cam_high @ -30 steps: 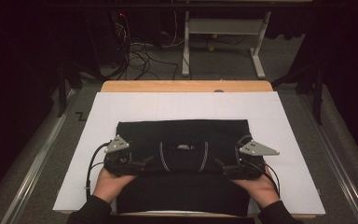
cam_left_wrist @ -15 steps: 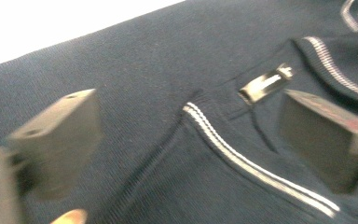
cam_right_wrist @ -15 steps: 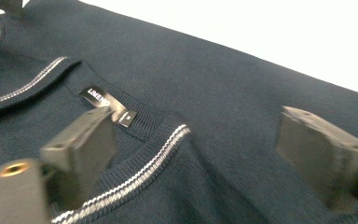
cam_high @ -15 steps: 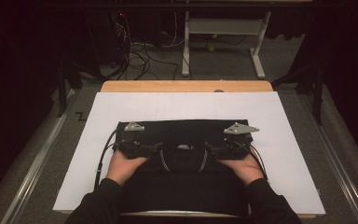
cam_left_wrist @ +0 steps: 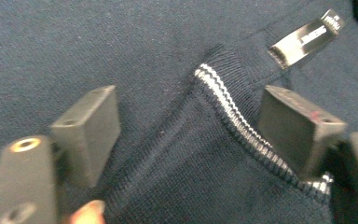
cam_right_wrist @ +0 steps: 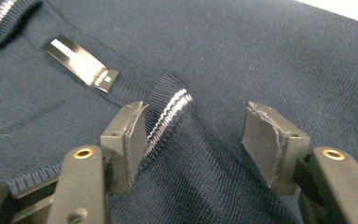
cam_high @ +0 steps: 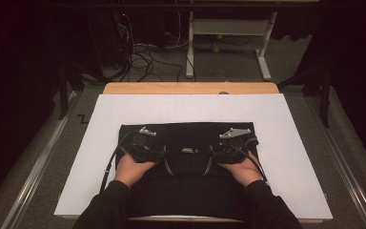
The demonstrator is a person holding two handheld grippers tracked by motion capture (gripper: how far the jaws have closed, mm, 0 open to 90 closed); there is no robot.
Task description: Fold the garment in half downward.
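Both grippers are resting on one dark navy knitted sweater [cam_high: 190,171], which is lying flat on one white sheet [cam_high: 100,143] covering the wooden table [cam_high: 190,88]. Seen in its own view, the left gripper [cam_left_wrist: 186,135] is standing with its two black jaws apart, and they have just been closing; a ridge of the navy cloth and the white-striped ribbed collar edge [cam_left_wrist: 228,107] are lying between the pads, the right pad is touching the collar edge, the left pad is standing off the ridge, and no grip is showing yet. Likewise the right gripper [cam_right_wrist: 193,140] is holding its two jaws apart after closing partway, with the other run of the striped collar edge [cam_right_wrist: 170,112] rising between them just against the left pad, while the right pad is standing clear of the fold. One shiny black neck label [cam_right_wrist: 81,63] is lying on the cloth beyond the jaws, near the collar. From above, the left gripper [cam_high: 145,143] and the right gripper [cam_high: 231,143] are sitting at the two sides of the neckline, near the far edge of the sweater, and two hands in dark sleeves are holding them from the near side of the table.
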